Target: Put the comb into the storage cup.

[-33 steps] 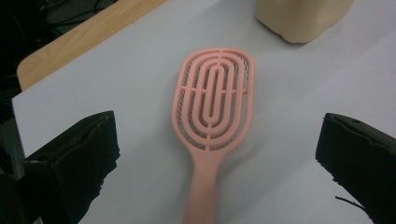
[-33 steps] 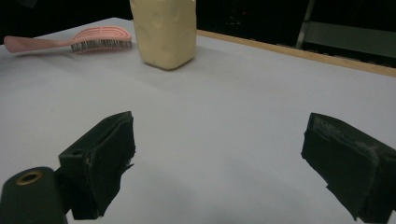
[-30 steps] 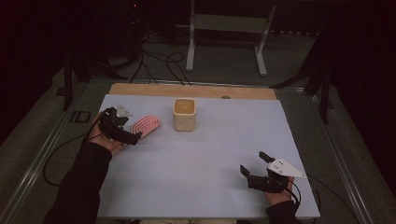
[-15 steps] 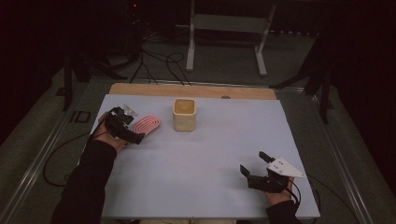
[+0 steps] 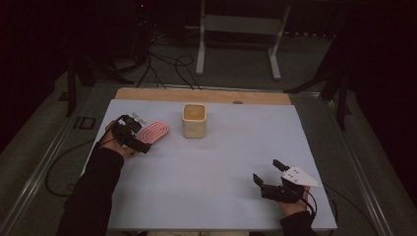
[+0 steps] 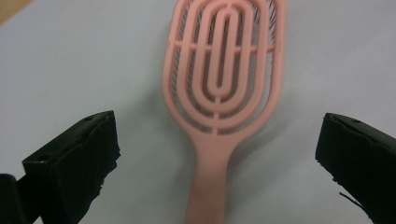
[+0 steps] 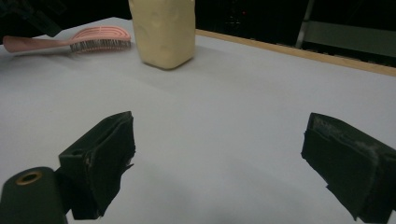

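Pink hairbrush (image 6: pixel 223 93) flat on the white table (image 5: pixel 211 177), just left of the cream container (image 5: pixel 194 120).

Left gripper (image 6: pixel 219 154): jaws spread wide, one on each side of the brush handle, neither touching it; the head points away from the jaws. Right gripper (image 5: pixel 269 176): jaws spread, nothing between them, well apart from the container, toward the near right corner.

Pink hairbrush (image 6: pixel 223 88): vented oval head of concentric loops with dark bristles beneath; straight handle; lies flat, bristles down, on the white table surface at the far left, well left of centre; handle points toward the near-left edge; head points away.
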A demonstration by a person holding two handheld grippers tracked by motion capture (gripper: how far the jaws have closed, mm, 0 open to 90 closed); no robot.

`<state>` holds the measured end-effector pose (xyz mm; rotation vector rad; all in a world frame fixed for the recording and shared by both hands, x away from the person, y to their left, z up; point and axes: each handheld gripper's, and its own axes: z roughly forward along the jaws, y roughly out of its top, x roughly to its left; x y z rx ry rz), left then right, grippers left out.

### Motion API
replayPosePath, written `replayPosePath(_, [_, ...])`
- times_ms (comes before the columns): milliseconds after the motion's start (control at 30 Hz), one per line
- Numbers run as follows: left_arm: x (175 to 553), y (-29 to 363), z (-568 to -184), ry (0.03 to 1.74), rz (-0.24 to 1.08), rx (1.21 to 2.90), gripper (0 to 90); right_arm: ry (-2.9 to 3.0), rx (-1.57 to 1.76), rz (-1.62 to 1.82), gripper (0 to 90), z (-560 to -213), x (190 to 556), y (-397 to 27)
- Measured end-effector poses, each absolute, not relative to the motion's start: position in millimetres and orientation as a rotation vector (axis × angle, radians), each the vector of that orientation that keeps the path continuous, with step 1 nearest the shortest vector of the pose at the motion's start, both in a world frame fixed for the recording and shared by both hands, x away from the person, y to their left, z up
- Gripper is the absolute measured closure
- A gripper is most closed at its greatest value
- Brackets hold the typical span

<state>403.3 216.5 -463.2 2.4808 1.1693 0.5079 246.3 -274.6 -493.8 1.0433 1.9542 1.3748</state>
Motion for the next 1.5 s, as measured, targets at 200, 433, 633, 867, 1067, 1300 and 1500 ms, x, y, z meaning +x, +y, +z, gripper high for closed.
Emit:
replayPosePath(200, [403.2, 221.6, -471.2, 1.192, 0.433, 2.545, 2.7, 1.956, 1.046, 1.37, 9.4, -494.0, 246.4, -274.3])
replayPosePath(433, [402.1, 224.2, -476.9, 1.224, 0.409, 2.577, 18.8, 1.956, 1.047, 1.369, 9.4, -494.0, 246.4, -274.2])
replayPosePath(633, [403.1, 221.0, -478.3, 1.209, 0.338, 2.604, 38.3, 1.958, 1.05, 1.367, 9.4, -494.2, 246.7, -274.1])
replayPosePath(867, [406.8, 215.3, -478.7, 1.228, 0.298, 2.633, 46.9, 1.957, 1.051, 1.364, 9.4, -494.2, 246.7, -274.5])
replayPosePath(1067, [409.7, 215.8, -477.3, 1.255, 0.301, 2.649, 54.5, 1.958, 1.053, 1.361, 9.3, -494.3, 246.8, -274.6])
replayPosePath(1300, [411.0, 214.7, -479.1, 1.26, 0.262, 2.65, 62.4, 1.96, 1.049, 1.361, 9.4, -494.8, 247.4, -274.3])
replayPosePath(1500, [414.9, 212.0, -483.3, 1.299, 0.302, 2.655, 65.2, 1.962, 1.05, 1.36, 9.4, -494.9, 247.6, -274.4])
